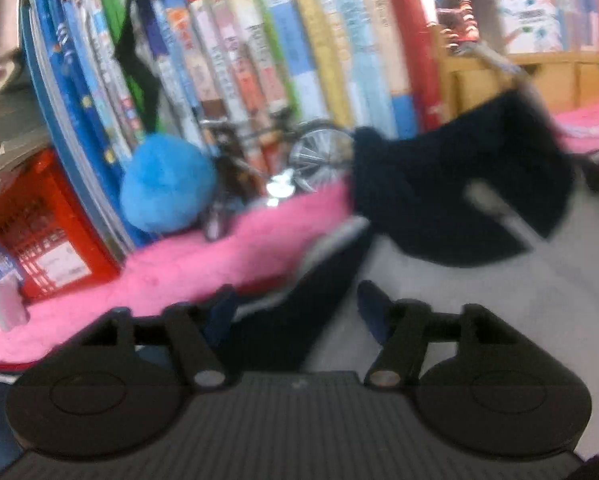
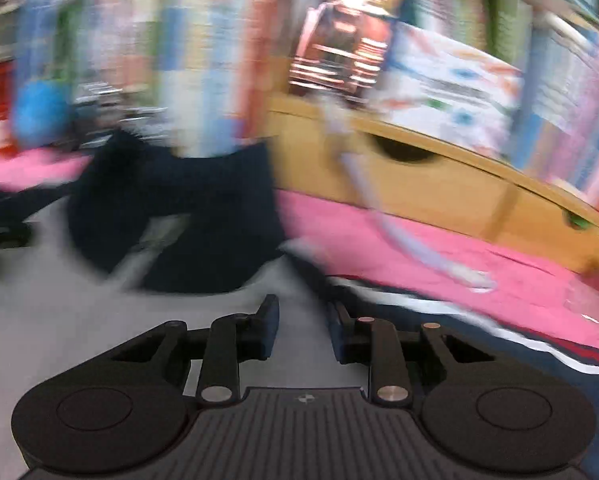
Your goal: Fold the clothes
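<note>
While the dark navy garment (image 1: pixel 451 188) lies rumpled on the grey surface (image 1: pixel 499 300) — unfolded — both the left gripper (image 1: pixel 295 312) and right gripper (image 2: pixel 301 328) gape empty, grasping nothing.

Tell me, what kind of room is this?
Probably a home bedroom or playroom: a packed row of colourful upright books, a fluffy blue ball toy, and a fuzzy pink blanket beside a dark navy garment.

Right wrist view smeared: I cannot read the book spines (image 2: pixel 203 60). Dark garment (image 2: pixel 187 216) outline blurred. Left wrist view: red crate (image 1: pixel 39 236) cut off at left edge.
</note>
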Action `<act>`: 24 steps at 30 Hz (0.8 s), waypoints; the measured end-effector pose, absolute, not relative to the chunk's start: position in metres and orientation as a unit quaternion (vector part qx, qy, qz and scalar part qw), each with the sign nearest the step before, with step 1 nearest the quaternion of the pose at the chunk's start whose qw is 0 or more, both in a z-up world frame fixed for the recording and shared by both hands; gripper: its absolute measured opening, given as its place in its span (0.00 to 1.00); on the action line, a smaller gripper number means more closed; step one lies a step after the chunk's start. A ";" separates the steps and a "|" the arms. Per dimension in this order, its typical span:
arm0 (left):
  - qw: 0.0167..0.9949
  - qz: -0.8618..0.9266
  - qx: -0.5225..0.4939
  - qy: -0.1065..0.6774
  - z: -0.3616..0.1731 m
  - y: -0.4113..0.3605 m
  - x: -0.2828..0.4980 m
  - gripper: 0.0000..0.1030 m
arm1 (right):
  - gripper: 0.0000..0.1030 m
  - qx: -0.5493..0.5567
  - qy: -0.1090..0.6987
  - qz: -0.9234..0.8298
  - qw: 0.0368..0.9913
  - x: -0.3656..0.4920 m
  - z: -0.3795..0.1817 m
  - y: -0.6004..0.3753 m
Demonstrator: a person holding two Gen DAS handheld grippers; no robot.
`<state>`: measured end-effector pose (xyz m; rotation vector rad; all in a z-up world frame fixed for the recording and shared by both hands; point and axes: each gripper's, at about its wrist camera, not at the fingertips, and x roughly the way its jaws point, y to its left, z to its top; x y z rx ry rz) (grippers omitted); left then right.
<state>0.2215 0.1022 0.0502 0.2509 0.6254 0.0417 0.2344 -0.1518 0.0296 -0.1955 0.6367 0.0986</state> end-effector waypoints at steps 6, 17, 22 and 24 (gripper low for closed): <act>0.943 0.008 0.040 0.330 0.055 0.136 0.233 0.80 | 0.37 -0.081 0.315 -0.014 0.945 0.261 0.027 -0.195; 0.948 -0.007 0.031 0.316 0.070 0.114 0.175 0.73 | 0.50 0.020 0.311 0.108 0.944 0.185 0.063 -0.225; 0.952 -0.054 0.027 0.302 0.077 0.086 0.130 0.73 | 0.68 0.108 0.260 0.031 0.959 0.130 0.070 -0.310; 0.950 -0.087 0.012 0.301 0.081 0.064 0.127 0.73 | 0.76 0.147 0.227 -0.052 0.961 0.109 0.071 -0.365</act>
